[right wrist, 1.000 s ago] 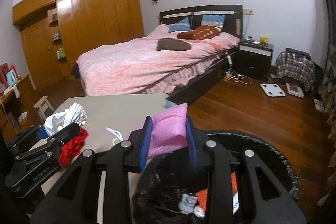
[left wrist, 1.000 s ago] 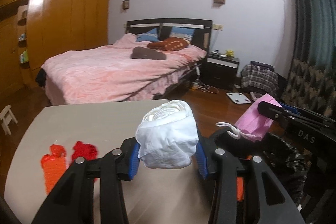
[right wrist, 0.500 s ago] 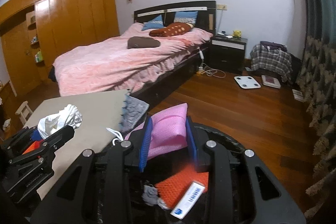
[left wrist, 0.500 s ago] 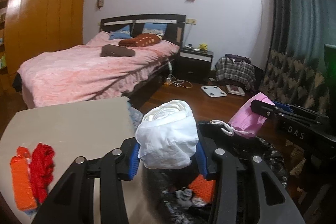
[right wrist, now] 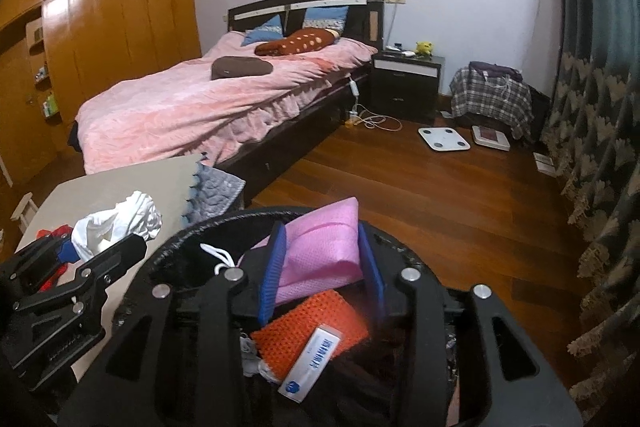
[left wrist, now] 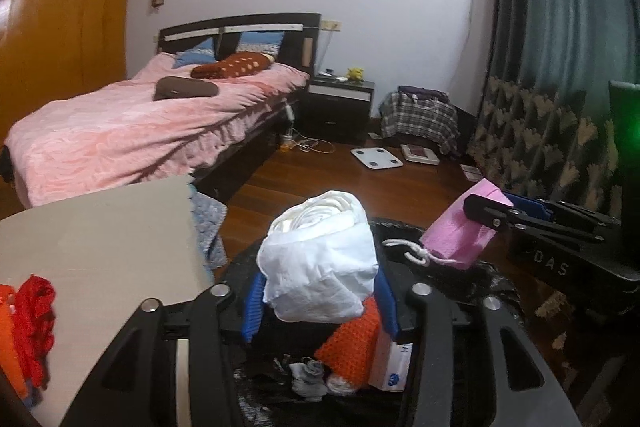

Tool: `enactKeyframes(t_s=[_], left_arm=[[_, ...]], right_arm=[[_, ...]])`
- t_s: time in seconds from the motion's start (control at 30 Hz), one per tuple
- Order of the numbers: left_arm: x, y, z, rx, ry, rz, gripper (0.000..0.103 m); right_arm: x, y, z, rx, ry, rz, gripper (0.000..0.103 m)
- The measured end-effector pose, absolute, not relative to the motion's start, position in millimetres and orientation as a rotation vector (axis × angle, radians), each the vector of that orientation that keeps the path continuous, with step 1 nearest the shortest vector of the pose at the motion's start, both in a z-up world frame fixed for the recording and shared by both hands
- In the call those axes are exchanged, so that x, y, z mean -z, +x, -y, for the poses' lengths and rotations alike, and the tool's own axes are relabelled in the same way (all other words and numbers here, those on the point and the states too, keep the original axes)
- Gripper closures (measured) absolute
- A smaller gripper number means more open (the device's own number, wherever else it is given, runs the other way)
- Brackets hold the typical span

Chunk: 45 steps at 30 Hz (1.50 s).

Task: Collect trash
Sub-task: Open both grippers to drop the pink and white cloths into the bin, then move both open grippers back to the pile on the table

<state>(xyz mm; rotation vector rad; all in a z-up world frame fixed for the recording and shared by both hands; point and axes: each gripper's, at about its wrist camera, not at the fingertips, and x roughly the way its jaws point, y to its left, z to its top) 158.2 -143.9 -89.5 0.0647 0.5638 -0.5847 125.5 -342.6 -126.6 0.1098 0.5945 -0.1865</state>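
Two loads hang over the bin point(right wrist: 224, 223) at once. My left gripper point(left wrist: 318, 301) is clamped on a white wad point(left wrist: 320, 259), my right gripper point(right wrist: 320, 267) on a pink pouch point(right wrist: 320, 251); both look soft and light, squashing between the pads, so a grip across the middle suits them. I judge they would fall limply, though the pouch's cord point(left wrist: 412, 253) could snag the near rim. Red scraps point(left wrist: 34, 323) lie on the table point(left wrist: 100, 227) to the left; right of the bin the floor point(right wrist: 460, 211) is open.
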Motion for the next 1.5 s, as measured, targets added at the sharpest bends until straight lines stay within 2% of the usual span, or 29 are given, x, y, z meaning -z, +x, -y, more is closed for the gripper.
enactKeyframes(t_s=[0.17, 0.23, 0.3, 0.37, 0.43, 0.53, 0.9, 1.5], left_arm=[[97, 159, 153, 0.613, 0.079, -0.589, 0.042], [98, 158, 151, 0.607, 0.075, -0.589, 0.035], [98, 158, 148, 0.596, 0.073, -0.586, 0.033], [97, 159, 144, 0.583, 0.068, -0.588, 0.029], [95, 161, 138, 0.565, 0.062, -0.585, 0.024], [91, 163, 126, 0.529, 0.064, -0.571, 0.019], [76, 165, 59, 0.390, 0.033, -0.539, 0.010], [76, 171, -56, 0.147, 0.001, -0.538, 0.010]], right_arm=[[132, 123, 351, 0.219, 0.118, -0.610, 0.056], [133, 122, 353, 0.234, 0.119, -0.603, 0.042], [133, 121, 353, 0.242, 0.117, -0.598, 0.038], [132, 121, 353, 0.251, 0.117, -0.590, 0.028], [131, 120, 352, 0.261, 0.114, -0.577, 0.014], [128, 118, 348, 0.261, 0.118, -0.552, 0.009], [115, 127, 308, 0.176, 0.091, -0.537, 0.006], [110, 176, 179, -0.078, 0.036, -0.560, 0.006]])
